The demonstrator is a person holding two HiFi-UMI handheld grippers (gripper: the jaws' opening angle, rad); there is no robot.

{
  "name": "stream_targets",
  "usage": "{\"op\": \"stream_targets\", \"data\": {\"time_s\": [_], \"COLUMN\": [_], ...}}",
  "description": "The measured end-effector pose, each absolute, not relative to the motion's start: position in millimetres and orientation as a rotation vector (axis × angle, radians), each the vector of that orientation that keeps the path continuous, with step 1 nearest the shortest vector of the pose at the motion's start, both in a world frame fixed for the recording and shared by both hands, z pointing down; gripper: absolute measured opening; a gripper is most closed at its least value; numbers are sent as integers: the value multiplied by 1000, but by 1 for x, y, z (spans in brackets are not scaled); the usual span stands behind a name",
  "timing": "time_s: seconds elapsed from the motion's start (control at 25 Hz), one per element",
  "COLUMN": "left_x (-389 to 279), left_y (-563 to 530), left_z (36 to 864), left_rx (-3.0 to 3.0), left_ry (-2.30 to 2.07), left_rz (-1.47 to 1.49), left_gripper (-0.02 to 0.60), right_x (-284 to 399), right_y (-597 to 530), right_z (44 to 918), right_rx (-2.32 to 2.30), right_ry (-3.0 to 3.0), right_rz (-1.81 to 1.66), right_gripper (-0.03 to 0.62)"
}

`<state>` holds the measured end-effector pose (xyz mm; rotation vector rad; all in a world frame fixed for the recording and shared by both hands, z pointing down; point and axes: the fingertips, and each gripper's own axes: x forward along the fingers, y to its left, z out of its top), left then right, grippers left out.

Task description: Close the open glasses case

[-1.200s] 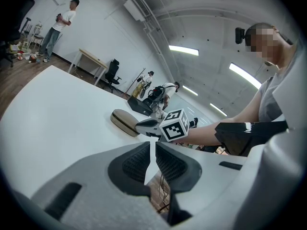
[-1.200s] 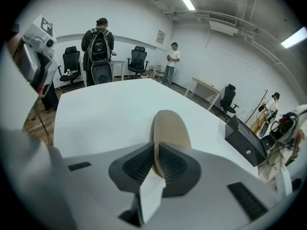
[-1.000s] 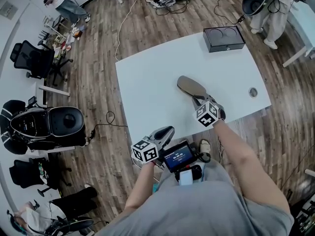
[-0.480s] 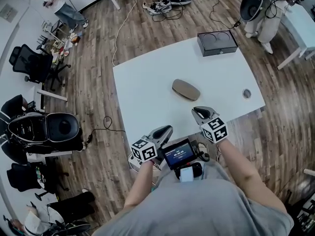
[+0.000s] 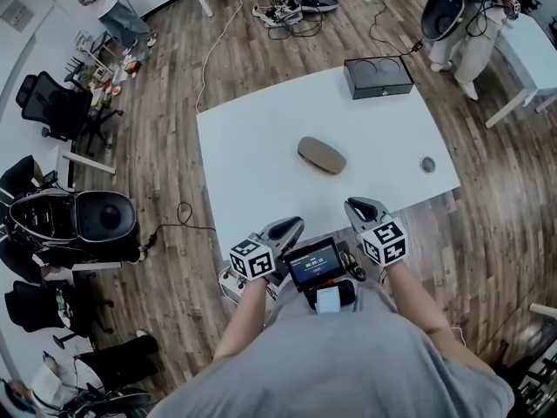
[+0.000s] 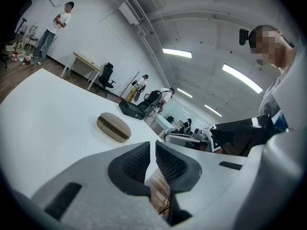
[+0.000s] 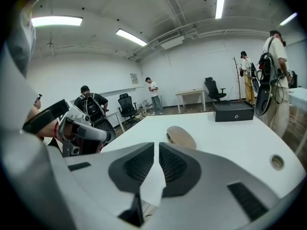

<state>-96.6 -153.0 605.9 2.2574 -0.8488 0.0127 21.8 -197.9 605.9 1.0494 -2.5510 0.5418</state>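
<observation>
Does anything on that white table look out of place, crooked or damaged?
Nothing stands out. The tan oval glasses case lies shut and flat on the white table, and the black rectangular box sits at the far edge.

Closed glasses case (image 5: pixel 321 155) lying flat on the white table (image 5: pixel 252 146)

1 tan-brown hard-shell case, an elongated oval with rounded ends and a smooth, slightly domed top. Its lid is down on the base; the left gripper view shows the 2 halves meeting along a thin dark seam that runs the length of the side. It rests flat near the middle of the tabletop, with bare white surface all round it and nothing touching it. In the head view its long axis runs at a slant, from upper left to lower right. It lies well apart from the black box (image 5: pixel 378 76) at the table's far edge.
</observation>
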Motion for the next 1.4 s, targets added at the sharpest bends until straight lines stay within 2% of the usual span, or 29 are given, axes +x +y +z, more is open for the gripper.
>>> {"op": "stream_targets", "data": {"time_s": [1.4], "left_x": [-96], "left_y": [-151], "left_z": [600], "left_rx": [2271], "left_ry": [-839], "left_rz": [9], "left_gripper": [21], "right_x": [13], "right_y": [-186], "right_z": [605], "right_rx": [981], "right_ry": [-2512], "right_rz": [474], "right_gripper": [35]}}
